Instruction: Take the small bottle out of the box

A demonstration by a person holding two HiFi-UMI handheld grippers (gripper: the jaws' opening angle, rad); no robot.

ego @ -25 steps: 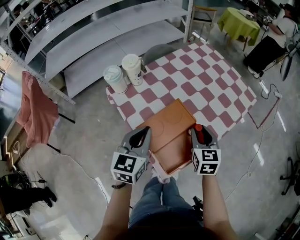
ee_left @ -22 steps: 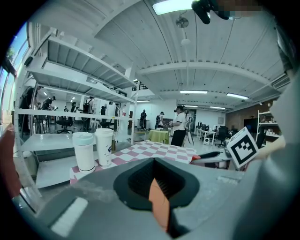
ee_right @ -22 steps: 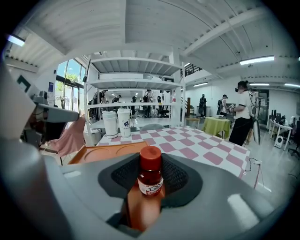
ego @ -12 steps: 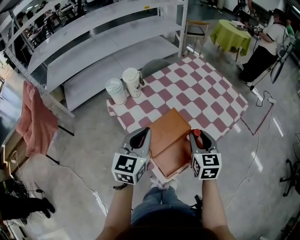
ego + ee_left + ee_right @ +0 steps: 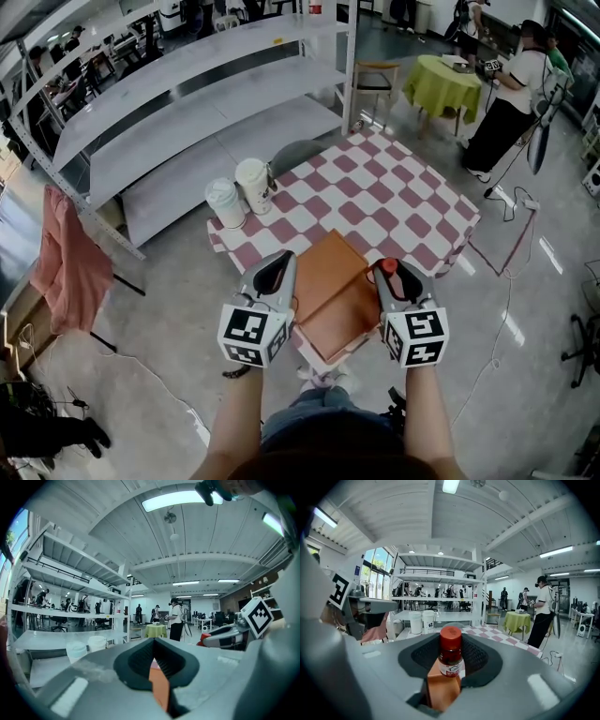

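Within right gripper (image 5: 451,641), small bottle (image 5: 451,660) upright, cap up

Both clamped: left tool (image 5: 281,262) and right tool (image 5: 387,269), held level ahead (forearms (image 5: 236,417) roughly parallel).

Under you lies a bare grey concrete floor (image 5: 169,309), with thin cables (image 5: 511,291) trailing across it on your right. A red-and-white checked cloth (image 5: 403,187) is spread ahead of you, with two white lidded cups (image 5: 225,202) at its left corner. Behind them stands a long grey metal shelf rack (image 5: 187,103), and a pink cloth (image 5: 66,258) hangs at your left. Farther off, a person (image 5: 502,103) stands beside a green-covered table (image 5: 441,80), near a chair (image 5: 373,77). Strip lights (image 5: 178,499) run along the white ridged ceiling, and windows (image 5: 377,562) brighten one wall.
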